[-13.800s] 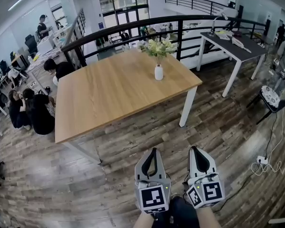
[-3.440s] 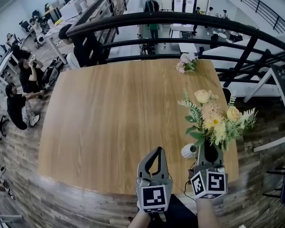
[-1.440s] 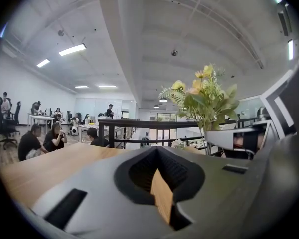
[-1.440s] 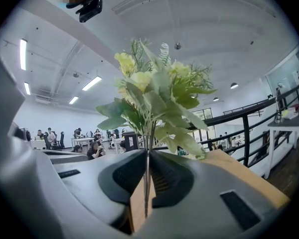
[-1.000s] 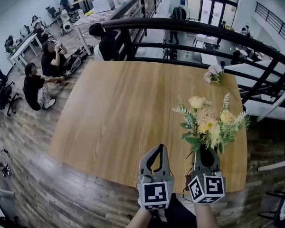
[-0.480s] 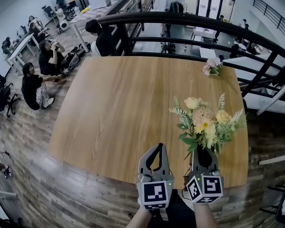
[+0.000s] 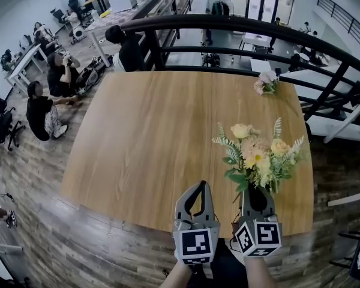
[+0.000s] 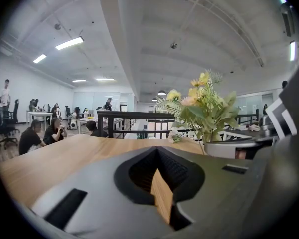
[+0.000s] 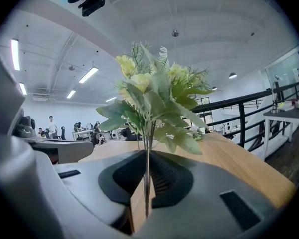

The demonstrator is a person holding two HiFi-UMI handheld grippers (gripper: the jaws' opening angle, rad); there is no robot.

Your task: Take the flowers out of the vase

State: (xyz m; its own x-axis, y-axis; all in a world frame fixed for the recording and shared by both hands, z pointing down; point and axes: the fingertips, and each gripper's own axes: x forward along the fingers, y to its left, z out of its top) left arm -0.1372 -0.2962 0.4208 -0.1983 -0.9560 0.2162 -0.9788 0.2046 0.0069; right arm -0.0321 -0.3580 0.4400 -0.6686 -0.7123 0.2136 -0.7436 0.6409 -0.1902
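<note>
Vertically, the yellow-and-cream flowers [image 7: 259,158] stood, their thin green stems [image 9: 147,173] clamped by the right gripper [image 7: 256,189] over a smooth wooden table [image 7: 150,131]. The left gripper [image 7: 198,186] had its jaws together, empty.

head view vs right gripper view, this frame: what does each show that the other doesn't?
Head view only: the square-marker cubes on both grippers, the left gripper with jaws together, and the full outline of the table from above.
Right gripper view only: the right gripper with jaws clamped on the flower stems, plus the ceiling lights.
Both: the bouquet, the table's wood top, the black railing.
</note>
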